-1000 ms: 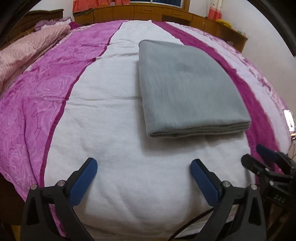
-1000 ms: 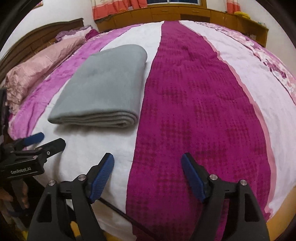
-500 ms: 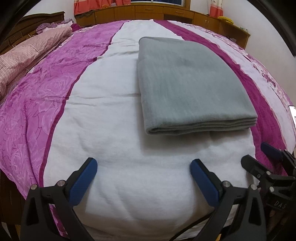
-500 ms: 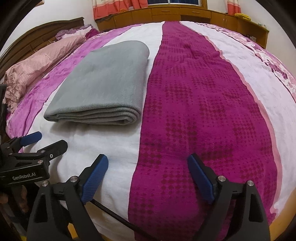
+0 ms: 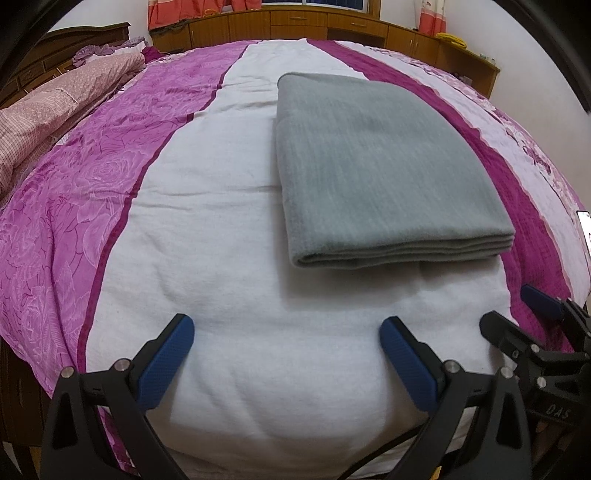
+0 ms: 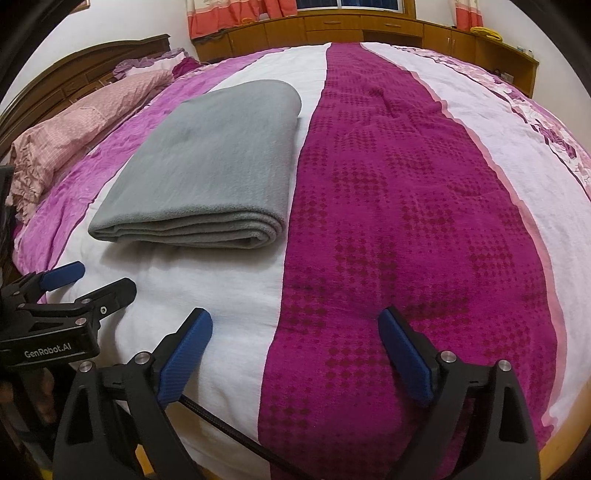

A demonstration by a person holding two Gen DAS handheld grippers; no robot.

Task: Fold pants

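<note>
The grey pants (image 5: 373,162) lie folded into a thick flat rectangle on the white stripe of the bedspread (image 5: 207,229), layered edge toward me. In the right wrist view the grey pants (image 6: 218,162) sit up and to the left. My left gripper (image 5: 286,338) hovers open over bare white cloth, short of the pants. My right gripper (image 6: 295,328) is to its right over the white and magenta stripes, its jaws still opening with nothing between them. Each gripper shows at the edge of the other's view, the right gripper (image 5: 517,314) and the left gripper (image 6: 96,278).
The bedspread (image 6: 406,206) has magenta, pink and white stripes. Pink pillows (image 5: 48,110) and a dark wooden headboard (image 6: 85,81) are at the left. Wooden cabinets (image 5: 332,26) with orange curtains line the far wall. A phone (image 5: 584,232) lies at the right edge.
The right gripper's jaws have spread wider. Both views have crept slightly nearer to the folded pants, which lie unmoved.
</note>
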